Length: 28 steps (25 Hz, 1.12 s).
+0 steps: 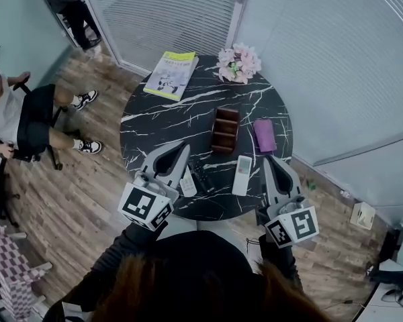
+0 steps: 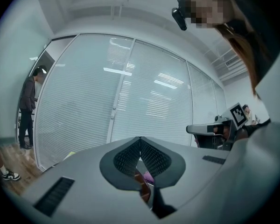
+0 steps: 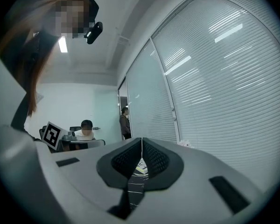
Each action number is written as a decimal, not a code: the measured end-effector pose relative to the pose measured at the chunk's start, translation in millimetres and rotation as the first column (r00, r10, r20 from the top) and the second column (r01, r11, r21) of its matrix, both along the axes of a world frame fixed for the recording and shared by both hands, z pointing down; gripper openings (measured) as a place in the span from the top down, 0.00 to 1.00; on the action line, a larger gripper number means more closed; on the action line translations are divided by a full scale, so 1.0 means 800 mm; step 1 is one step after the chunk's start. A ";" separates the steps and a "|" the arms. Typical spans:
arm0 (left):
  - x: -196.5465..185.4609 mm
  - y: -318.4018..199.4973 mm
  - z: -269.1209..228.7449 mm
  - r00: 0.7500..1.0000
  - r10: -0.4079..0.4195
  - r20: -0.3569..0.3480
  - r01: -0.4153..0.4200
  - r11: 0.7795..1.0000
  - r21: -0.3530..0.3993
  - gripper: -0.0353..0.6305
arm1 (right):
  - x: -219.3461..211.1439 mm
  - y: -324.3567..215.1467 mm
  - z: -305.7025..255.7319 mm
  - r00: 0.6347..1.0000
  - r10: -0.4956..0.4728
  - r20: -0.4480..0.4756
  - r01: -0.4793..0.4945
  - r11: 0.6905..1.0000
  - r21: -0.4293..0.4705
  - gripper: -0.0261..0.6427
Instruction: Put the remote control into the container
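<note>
A white remote control [image 1: 242, 174] lies on the round black marble table [image 1: 161, 123], near its front edge. To its left lie a black remote [image 1: 201, 176] and a smaller white remote [image 1: 188, 182]. The brown wooden container [image 1: 225, 129] with compartments stands at the table's middle. My left gripper [image 1: 183, 150] hovers over the front left of the table, shut and empty; its jaws meet in the left gripper view [image 2: 140, 140]. Just right of the white remote is my right gripper [image 1: 267, 159], also shut with nothing held [image 3: 141, 140]. Both point up and away from the table.
A purple pouch [image 1: 264, 135] lies right of the container. Pink flowers [image 1: 238, 63] and a yellow-green magazine [image 1: 171, 74] sit at the far side. A person [image 1: 20, 113] sits at the left, and another [image 1: 70, 5] stands by the glass wall.
</note>
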State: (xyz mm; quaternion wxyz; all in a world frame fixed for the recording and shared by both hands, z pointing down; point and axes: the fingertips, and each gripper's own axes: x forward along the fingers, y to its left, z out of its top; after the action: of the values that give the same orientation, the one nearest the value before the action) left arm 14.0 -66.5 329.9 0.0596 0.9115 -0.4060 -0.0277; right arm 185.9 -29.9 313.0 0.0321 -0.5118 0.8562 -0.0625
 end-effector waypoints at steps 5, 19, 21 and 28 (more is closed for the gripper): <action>0.005 -0.020 0.006 0.999 0.038 -0.002 -0.038 0.999 -0.017 0.93 | -0.005 -0.015 0.001 1.000 0.021 -0.002 -0.021 1.000 -0.011 0.93; -0.006 -0.059 0.021 0.991 0.132 0.014 -0.132 0.991 -0.005 0.93 | -0.025 -0.032 0.040 0.993 0.121 -0.007 -0.121 0.990 -0.068 0.93; -0.007 -0.061 0.024 0.990 0.138 0.012 -0.138 0.990 -0.008 0.93 | -0.021 -0.035 0.048 0.990 0.138 -0.022 -0.140 0.987 -0.078 0.93; -0.006 -0.063 0.024 0.988 0.155 -0.001 -0.155 0.988 -0.002 0.93 | 0.026 -0.044 0.105 0.966 0.243 -0.082 -0.254 0.952 -0.173 0.93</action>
State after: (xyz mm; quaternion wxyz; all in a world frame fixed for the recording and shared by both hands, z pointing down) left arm 9.5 -117.0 349.2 0.0628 0.9403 -0.3337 -0.0230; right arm 207.0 -65.0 397.0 -0.0328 -0.6180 0.7761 -0.1206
